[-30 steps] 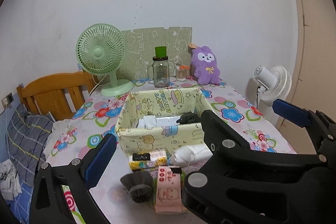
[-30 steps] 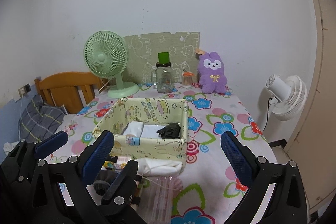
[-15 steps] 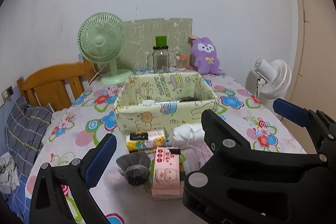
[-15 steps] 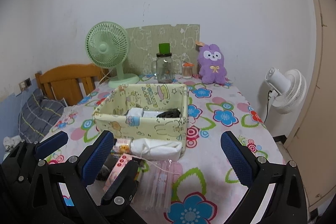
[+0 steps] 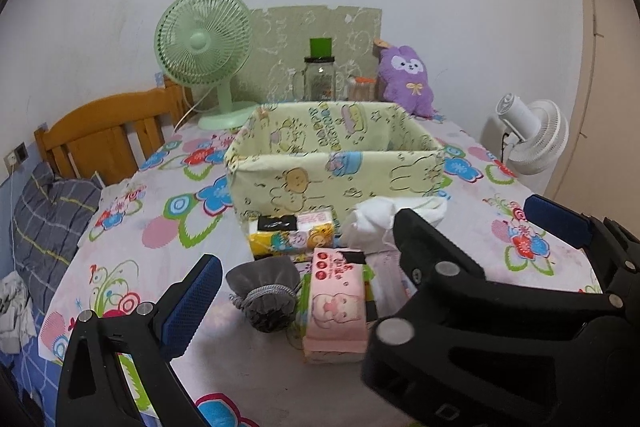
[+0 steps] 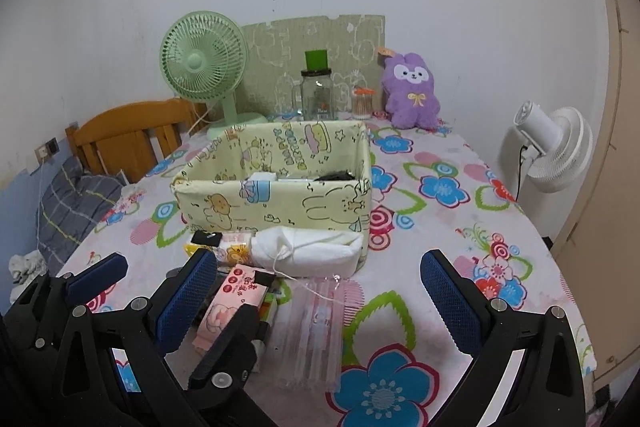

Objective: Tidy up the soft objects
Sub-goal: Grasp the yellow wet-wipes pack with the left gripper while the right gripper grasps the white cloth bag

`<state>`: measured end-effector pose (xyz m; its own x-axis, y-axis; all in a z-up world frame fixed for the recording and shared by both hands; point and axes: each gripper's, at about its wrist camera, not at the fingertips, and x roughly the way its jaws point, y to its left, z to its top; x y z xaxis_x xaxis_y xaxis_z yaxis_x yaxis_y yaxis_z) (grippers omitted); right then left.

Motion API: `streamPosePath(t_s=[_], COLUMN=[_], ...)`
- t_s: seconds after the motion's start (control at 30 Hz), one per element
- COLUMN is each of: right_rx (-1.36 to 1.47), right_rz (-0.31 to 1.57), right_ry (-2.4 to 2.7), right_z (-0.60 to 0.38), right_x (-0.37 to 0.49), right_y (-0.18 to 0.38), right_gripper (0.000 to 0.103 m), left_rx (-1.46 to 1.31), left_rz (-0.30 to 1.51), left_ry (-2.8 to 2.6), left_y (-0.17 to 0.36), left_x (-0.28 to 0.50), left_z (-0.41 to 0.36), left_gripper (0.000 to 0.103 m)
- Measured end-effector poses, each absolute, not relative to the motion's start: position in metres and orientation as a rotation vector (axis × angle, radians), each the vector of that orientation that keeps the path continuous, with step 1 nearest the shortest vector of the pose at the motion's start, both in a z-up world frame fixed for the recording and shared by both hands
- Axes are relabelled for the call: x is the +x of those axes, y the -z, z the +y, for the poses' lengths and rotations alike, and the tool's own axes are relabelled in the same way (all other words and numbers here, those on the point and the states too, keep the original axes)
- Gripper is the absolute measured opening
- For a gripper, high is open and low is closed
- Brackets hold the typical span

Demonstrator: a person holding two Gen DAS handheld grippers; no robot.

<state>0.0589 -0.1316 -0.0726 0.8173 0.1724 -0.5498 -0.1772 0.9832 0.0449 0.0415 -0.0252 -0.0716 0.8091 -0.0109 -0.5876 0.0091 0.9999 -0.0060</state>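
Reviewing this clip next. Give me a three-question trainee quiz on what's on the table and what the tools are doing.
1. True or false: the left tool is clamped on the grey pouch.
2. Which item lies directly against the front wall of the yellow fabric box? A) purple plush B) white rolled cloth C) glass jar
3. Fill in: the pink tissue pack lies to the ___ of the grey pouch in the left wrist view.

Key: 1 false, both tools are open and hold nothing; 2 B, the white rolled cloth; 3 right.
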Motion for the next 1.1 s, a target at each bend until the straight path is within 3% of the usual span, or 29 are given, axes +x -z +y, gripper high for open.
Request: streamPosePath(t_s=[1.1], right_rx=[-0.008], right_rz=[0.741], right_ry=[-0.152], right_z=[-0.109], right_x=[0.133], right_y=[0.119], right_gripper=[0.103], left_rx=[-0.005], left_rz=[0.736], left_ry=[-0.061], left_y=[0.109], left_x=[0.099], left_z=[-0.005], left_gripper=[0.098])
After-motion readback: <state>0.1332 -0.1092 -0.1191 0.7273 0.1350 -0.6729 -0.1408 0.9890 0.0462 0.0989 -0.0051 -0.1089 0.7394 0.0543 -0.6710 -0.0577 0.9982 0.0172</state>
